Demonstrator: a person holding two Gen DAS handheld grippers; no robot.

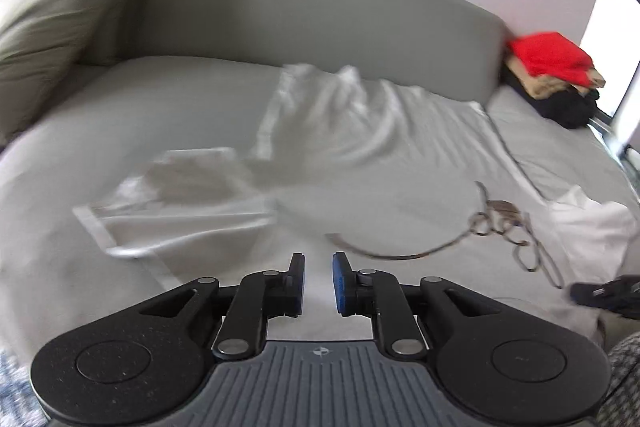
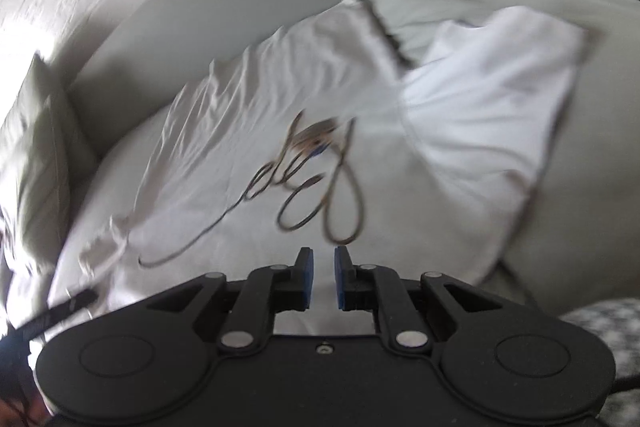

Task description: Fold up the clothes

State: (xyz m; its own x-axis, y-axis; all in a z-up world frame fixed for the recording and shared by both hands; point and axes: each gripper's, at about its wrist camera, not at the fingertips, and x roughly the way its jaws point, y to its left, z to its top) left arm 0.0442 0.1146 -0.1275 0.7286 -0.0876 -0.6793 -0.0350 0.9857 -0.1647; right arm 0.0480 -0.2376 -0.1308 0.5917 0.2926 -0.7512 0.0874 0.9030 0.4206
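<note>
A white T-shirt (image 1: pixel 360 155) with a dark line print (image 1: pixel 500 223) lies spread and wrinkled on the grey bed (image 1: pixel 120 99). Its one sleeve (image 1: pixel 172 195) points left, the other (image 1: pixel 588 227) right. My left gripper (image 1: pixel 319 281) hovers over the shirt's near hem, its jaws a narrow gap apart with nothing between them. In the right wrist view the shirt (image 2: pixel 260 147) and its print (image 2: pixel 320 179) lie just ahead of my right gripper (image 2: pixel 324 277), whose blue pads also stand slightly apart around nothing. The right sleeve (image 2: pixel 492 99) spreads out to the right.
A stack of folded clothes (image 1: pixel 556 75), red over tan and black, sits at the bed's far right corner beside a metal rail (image 1: pixel 604 131). Pillows (image 1: pixel 52 19) lean at the far left against the grey headboard (image 1: pixel 320 11). Patterned fabric (image 1: pixel 624 379) shows at the near right.
</note>
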